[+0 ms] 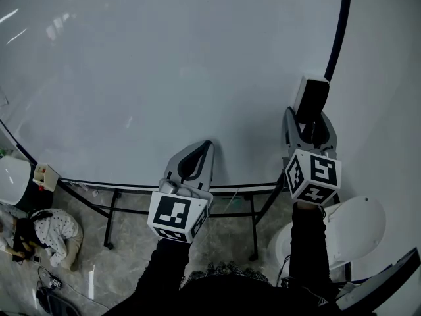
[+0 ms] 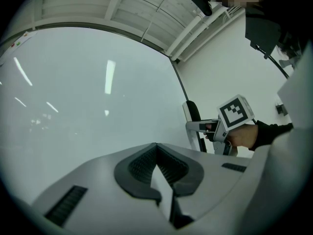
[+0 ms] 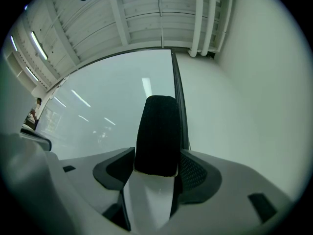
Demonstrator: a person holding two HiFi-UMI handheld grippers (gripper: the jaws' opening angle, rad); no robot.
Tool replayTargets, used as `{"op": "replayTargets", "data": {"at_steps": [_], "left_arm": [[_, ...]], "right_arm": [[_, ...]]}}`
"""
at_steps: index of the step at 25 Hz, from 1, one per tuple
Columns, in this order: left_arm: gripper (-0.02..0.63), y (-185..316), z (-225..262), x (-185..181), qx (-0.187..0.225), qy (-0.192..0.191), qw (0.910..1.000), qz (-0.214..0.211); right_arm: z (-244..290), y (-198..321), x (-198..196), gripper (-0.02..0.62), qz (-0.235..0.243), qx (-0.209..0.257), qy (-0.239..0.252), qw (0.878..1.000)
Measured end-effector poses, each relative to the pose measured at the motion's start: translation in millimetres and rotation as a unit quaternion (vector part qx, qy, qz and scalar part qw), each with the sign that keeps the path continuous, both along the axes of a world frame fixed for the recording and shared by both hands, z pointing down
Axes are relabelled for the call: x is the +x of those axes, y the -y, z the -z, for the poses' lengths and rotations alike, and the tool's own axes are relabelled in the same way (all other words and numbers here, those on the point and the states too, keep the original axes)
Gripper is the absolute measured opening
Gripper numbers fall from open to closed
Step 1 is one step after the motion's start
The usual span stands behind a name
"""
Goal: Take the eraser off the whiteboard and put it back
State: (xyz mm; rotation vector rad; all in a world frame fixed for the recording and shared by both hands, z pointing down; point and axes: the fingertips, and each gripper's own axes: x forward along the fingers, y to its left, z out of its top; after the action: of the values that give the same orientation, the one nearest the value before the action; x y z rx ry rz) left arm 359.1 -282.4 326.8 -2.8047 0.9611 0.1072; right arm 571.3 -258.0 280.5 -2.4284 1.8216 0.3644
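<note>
One whiteboard (image 1: pixel 164 64) fills the view. One black eraser (image 1: pixel 312 97) stands upright at the whiteboard's right edge, gripped between the wide-set jaws of the right tool (image 1: pixel 309 120). The left tool (image 1: pixel 205 147), second of two, is closed and empty near the whiteboard's bottom edge.

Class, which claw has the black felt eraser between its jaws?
The right claw: the black felt eraser sits between its jaws; the left claw is shut, empty.
</note>
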Motion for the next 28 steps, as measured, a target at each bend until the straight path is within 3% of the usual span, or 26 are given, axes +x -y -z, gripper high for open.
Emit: {"op": "replayTargets", "data": {"at_steps": [16,28], "left_arm": [[0.005,-4.2,2.3,-18.9,0.0,-0.009,0.9999,0.011],[0.005,-26.2,0.9,-33.8,0.0,-0.012,0.9999,-0.006]], "right_arm": [[2.1,-15.5,-3.6,0.279,-0.006,0.002,0.0,1.0],[-4.0,-54.4,-24.1,0.279,-0.019,0.001,0.001,1.0]]}}
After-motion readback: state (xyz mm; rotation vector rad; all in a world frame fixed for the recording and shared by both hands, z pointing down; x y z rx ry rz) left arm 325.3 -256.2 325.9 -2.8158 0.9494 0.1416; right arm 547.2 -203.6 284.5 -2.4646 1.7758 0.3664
